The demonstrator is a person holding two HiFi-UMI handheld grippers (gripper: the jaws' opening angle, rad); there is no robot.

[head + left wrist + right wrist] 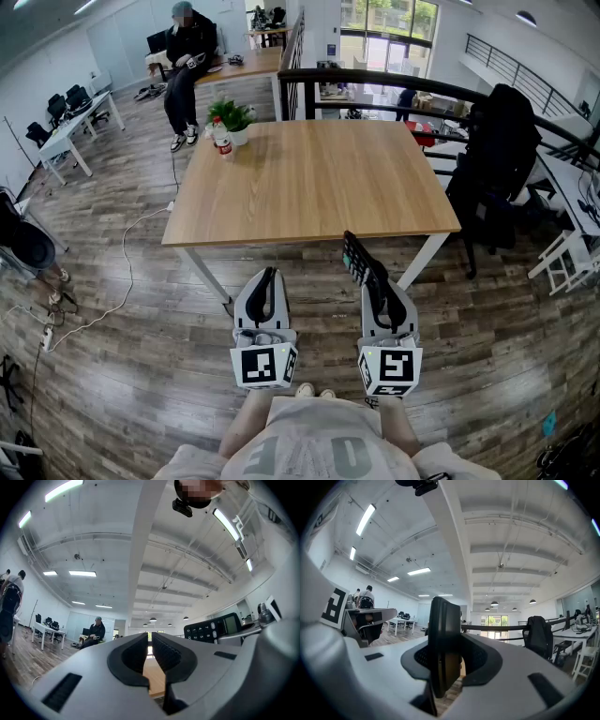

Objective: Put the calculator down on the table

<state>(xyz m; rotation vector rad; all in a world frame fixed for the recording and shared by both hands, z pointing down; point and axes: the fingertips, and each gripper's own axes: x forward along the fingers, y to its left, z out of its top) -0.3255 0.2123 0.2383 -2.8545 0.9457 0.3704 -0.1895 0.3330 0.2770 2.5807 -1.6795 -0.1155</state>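
Note:
A black calculator (356, 257) stands on edge between the jaws of my right gripper (379, 281), which is shut on it. It hangs in the air just short of the near edge of the wooden table (309, 178). In the right gripper view the calculator (443, 639) shows edge-on, pinched between the pads. My left gripper (267, 284) hovers beside it to the left, shut with nothing in it. From the left gripper view its jaws (151, 654) stand nearly together, and the calculator's keys and screen (216, 627) show at the right.
A potted plant (232, 118) and a bottle (222, 139) stand at the table's far left corner. A black chair draped with a jacket (497, 164) is right of the table. A railing (394, 84) runs behind. A person (187, 56) sits far back. A cable (122, 281) lies on the floor.

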